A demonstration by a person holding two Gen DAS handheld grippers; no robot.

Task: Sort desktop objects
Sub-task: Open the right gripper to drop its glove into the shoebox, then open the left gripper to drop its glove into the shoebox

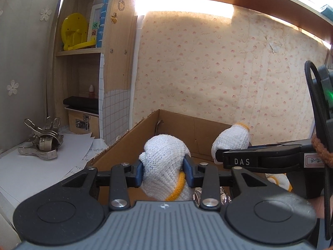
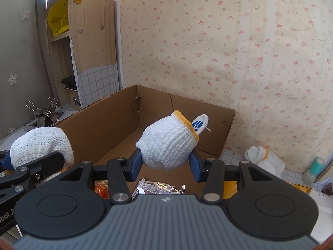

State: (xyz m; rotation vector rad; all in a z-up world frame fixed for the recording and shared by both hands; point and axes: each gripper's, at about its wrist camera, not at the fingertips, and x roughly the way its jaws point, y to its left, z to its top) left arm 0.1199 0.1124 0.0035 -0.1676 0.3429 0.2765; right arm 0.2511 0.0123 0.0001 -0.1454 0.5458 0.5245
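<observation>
My left gripper (image 1: 164, 171) is shut on a rolled white knit glove bundle with a yellow cuff (image 1: 164, 166), held over the near edge of an open cardboard box (image 1: 181, 125). My right gripper (image 2: 166, 164) is shut on a second white glove bundle with a yellow cuff (image 2: 168, 143), held above the same box (image 2: 116, 116). In the left wrist view the right gripper's glove (image 1: 231, 141) shows to the right. In the right wrist view the left gripper's glove (image 2: 41, 143) shows at the left. A silver foil packet (image 2: 158, 186) lies in the box below.
A third glove bundle (image 2: 262, 158) lies on the tiled desk right of the box, beside a teal-capped bottle (image 2: 313, 170). A pile of metal clips (image 1: 42, 141) sits on white paper at the left. A wooden shelf (image 1: 79, 51) holds a yellow object. Patterned wallpaper is behind.
</observation>
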